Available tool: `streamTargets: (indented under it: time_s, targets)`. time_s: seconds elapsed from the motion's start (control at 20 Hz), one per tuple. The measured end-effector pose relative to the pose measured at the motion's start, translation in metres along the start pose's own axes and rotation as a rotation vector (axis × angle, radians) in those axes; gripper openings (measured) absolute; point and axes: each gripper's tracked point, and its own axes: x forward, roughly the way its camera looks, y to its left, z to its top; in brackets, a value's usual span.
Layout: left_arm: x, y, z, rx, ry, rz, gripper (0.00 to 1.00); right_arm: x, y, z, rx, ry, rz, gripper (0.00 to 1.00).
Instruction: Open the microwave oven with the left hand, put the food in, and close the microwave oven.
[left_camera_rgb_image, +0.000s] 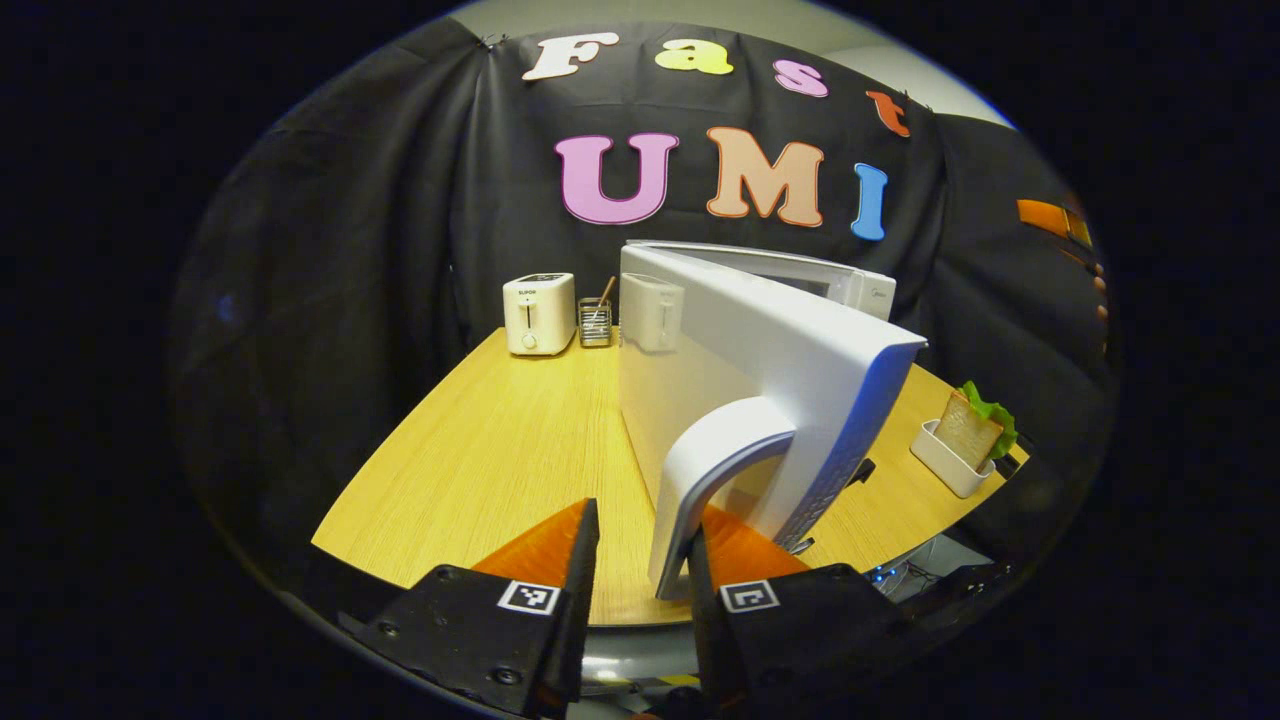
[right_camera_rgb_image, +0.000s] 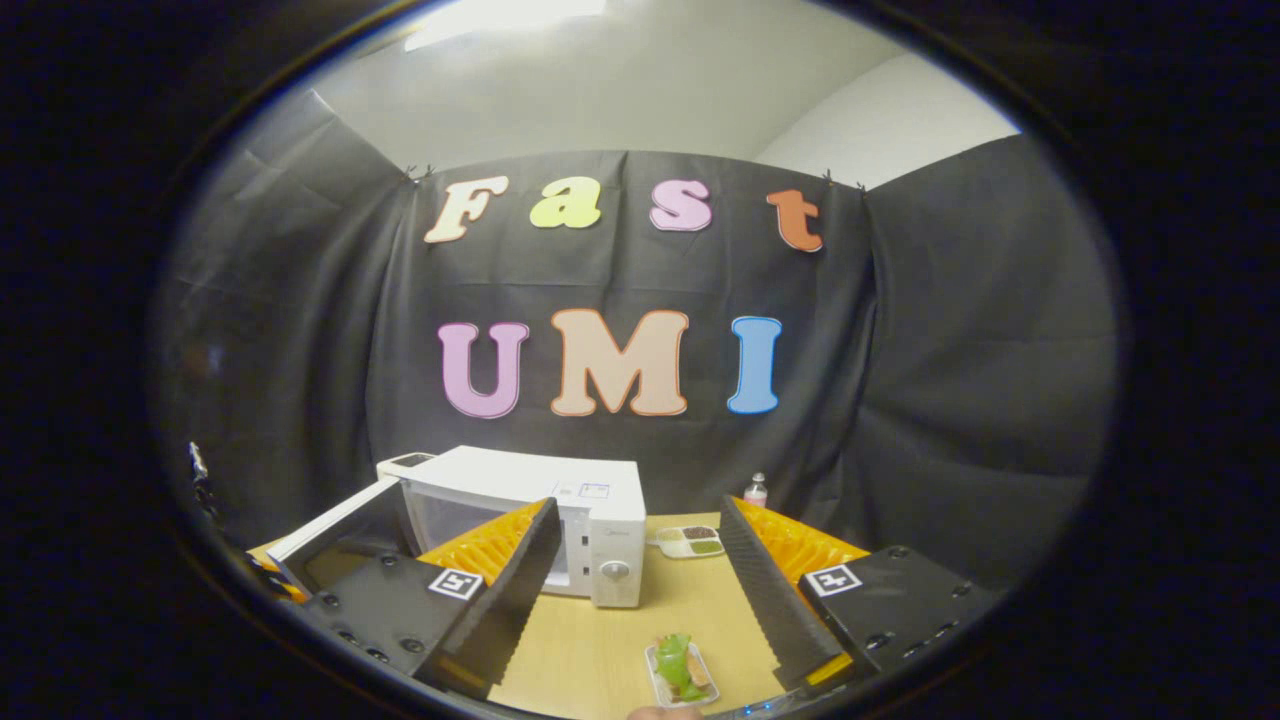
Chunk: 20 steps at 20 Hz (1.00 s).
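clearly the opening step is in hand: the left gripper has its fingers apart around the door handle, hooked rather than clamped, and the microwave door stands swung out. the right gripper hangs open above the sandwich in its small white tray on the wooden table. next, i judge, comes grasping that tray. a toaster sits by the black cloth wall.

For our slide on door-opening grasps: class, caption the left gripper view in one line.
Left claw straddles the handle of the microwave door, swung open over the wooden table.
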Motion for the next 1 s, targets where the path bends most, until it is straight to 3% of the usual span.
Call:
streamTargets:
  time_s: [0.05,0.2,0.45,0.6,0.7,0.8,1.0]
  targets:
    - [-0.001,0.001,0.000,0.001,0.004,0.009,0.46,-0.001,-0.001,-0.001,-0.009,0.000,-0.001,0.97]
    - [-0.002,-0.002,0.000,0.004,0.019,0.009,0.68,0.000,-0.001,-0.003,-0.019,0.003,0.000,0.97]
    - [-0.019,0.003,0.024,0.019,-0.035,0.027,0.70,0.005,-0.009,-0.009,-0.028,0.015,-0.002,0.97]
    - [-0.030,0.006,0.036,0.042,-0.052,0.044,0.82,0.010,-0.014,-0.011,-0.032,0.026,-0.002,0.97]
    - [-0.037,0.012,0.036,0.117,-0.049,0.081,0.86,0.015,-0.016,-0.009,-0.027,0.021,-0.002,0.97]
    - [-0.045,0.010,0.043,0.163,-0.063,0.077,0.86,0.020,-0.018,-0.009,-0.037,0.021,-0.001,0.97]
    - [-0.062,0.001,0.064,0.154,-0.100,0.056,0.86,0.023,-0.019,-0.016,-0.049,0.037,0.004,1.00]
